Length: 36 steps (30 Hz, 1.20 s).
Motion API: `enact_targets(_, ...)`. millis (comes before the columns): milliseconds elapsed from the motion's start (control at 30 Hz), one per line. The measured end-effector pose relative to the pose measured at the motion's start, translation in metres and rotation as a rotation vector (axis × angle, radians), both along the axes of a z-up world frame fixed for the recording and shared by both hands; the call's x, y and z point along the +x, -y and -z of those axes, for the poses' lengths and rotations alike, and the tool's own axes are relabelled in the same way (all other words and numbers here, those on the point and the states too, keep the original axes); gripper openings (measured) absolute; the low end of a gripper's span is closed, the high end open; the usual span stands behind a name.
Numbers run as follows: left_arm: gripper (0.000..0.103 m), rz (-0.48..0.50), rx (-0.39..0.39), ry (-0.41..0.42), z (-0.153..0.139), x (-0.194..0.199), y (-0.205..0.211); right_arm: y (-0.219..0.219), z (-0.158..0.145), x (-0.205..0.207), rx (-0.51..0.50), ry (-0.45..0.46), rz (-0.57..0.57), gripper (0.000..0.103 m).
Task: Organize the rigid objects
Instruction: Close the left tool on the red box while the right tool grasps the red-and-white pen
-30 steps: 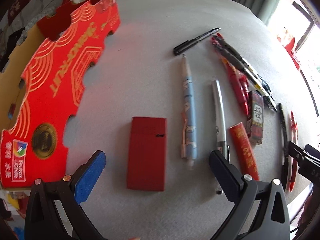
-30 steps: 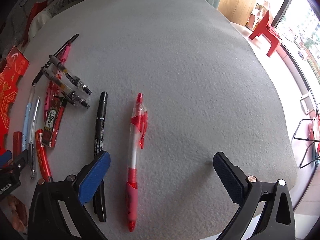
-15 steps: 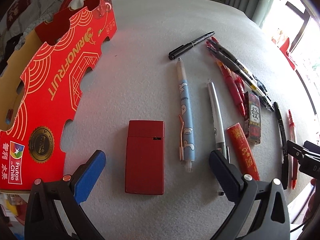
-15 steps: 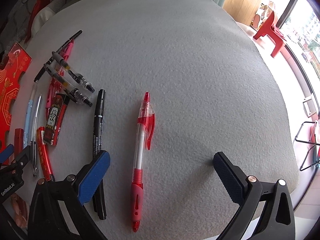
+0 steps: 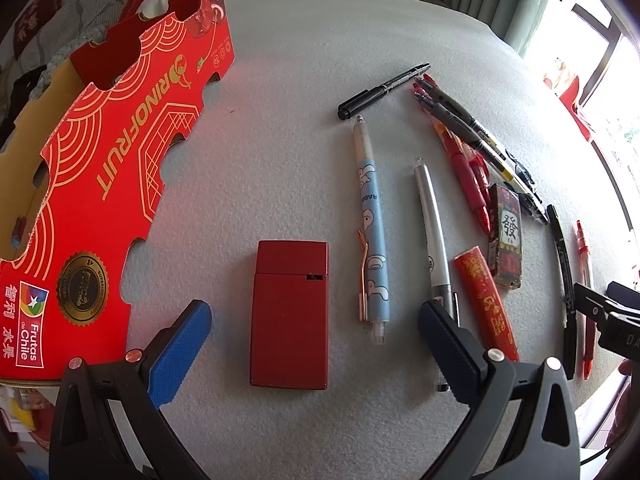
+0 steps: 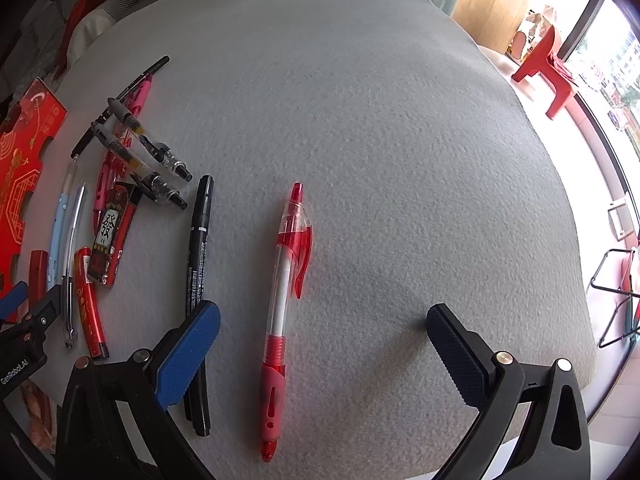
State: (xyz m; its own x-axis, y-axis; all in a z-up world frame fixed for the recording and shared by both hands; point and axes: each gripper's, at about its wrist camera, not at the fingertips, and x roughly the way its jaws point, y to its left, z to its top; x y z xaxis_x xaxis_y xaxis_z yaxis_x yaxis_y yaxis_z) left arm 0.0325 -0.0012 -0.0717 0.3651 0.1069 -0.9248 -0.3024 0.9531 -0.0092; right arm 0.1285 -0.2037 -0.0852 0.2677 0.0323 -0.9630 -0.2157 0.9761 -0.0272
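Note:
A dark red flat case (image 5: pixel 290 314) lies on the grey felt table, between the open fingers of my left gripper (image 5: pixel 314 330), which is empty. To its right lie a blue cartoon pen (image 5: pixel 370 224), a silver pen (image 5: pixel 434 236), a red printed stick (image 5: pixel 486 298), a small printed box (image 5: pixel 508 236) and several more pens. My right gripper (image 6: pixel 320 338) is open and empty over a red click pen (image 6: pixel 284 296); a black marker (image 6: pixel 198 268) passes under its left finger.
A red cardboard fruit box (image 5: pixel 92 184) stands at the table's left, also showing in the right wrist view (image 6: pixel 20 168). A pile of pens (image 6: pixel 136 148) lies far left. The table's right edge drops toward a window and a red chair (image 6: pixel 548 56).
Both grippers have drawn back slightly: the red case and pens sit further up the left view. In the right view the red pen has shifted right, more centred between the fingers.

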Motion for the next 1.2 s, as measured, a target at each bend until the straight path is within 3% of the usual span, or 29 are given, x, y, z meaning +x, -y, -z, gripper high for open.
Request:
enact_targets(433,0.103,-0.012,-0.006,0.012,-0.001,-0.014,-0.012,0.002,0.002,-0.012,0.009,0.036,-0.016,0.103)
enact_targets(567,0.103,-0.035,-0.07,0.057,-0.007,-0.02,-0.02,0.003,0.001,-0.015,0.011,0.041,-0.025,0.103)
enact_targets(733,0.103,-0.105,-0.038,0.035,-0.003,-0.026,-0.037,0.003,0.0,-0.016,0.012,0.045,-0.026,0.103)
enact_targets(1033,0.103,-0.134,-0.04,0.044,-0.007,-0.031,-0.051,0.004,-0.001,-0.014,0.013,0.044,-0.028,0.103)
enact_targets(1200,0.103,-0.136,0.018,0.015,0.0,-0.029,-0.049,0.005,-0.002,-0.014,0.013,0.042,-0.029,0.103)
